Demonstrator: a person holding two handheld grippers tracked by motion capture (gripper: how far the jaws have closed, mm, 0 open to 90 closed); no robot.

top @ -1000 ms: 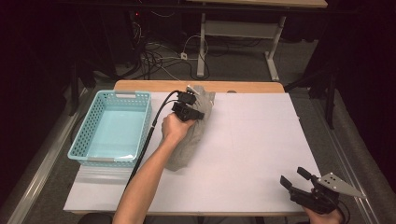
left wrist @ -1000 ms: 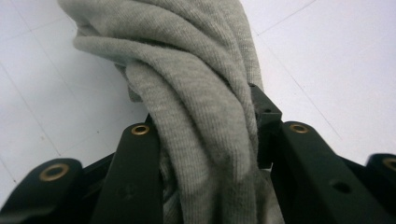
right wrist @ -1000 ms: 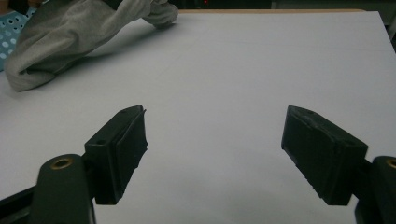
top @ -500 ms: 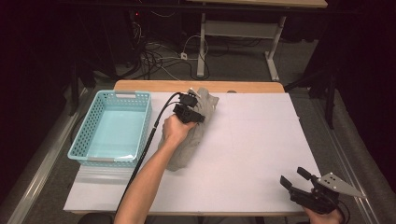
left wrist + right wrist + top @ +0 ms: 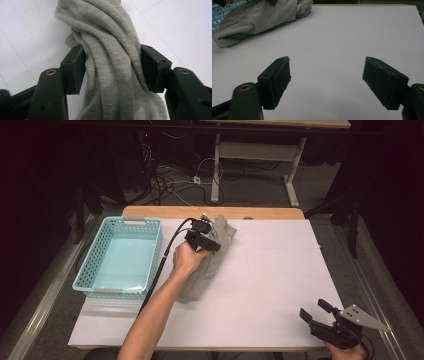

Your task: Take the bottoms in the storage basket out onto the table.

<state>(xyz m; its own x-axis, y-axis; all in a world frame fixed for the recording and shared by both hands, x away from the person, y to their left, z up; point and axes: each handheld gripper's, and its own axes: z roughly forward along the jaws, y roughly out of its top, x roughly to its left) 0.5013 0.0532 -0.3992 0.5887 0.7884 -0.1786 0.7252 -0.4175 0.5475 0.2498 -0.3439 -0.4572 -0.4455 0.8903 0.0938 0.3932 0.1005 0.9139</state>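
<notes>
Left gripper (image 5: 112, 67) jaws, just been opening, straddle the grey cloth (image 5: 110, 50) loosely. High view adds the basket (image 5: 120, 260) beside it. Right gripper (image 5: 327, 82) jaws spread over bare surface (image 5: 352, 37).

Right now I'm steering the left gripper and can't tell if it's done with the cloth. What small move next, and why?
Probably lift the left gripper straight off the cloth. Its jaws have just been opening, the bunched cloth sits loosely between them on the table, and the right gripper waits open.

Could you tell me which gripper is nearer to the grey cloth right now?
Left. The left gripper has the grey cloth between its jaws, which have just been opening. The right gripper waits open at the table's near right corner, well apart.
</notes>
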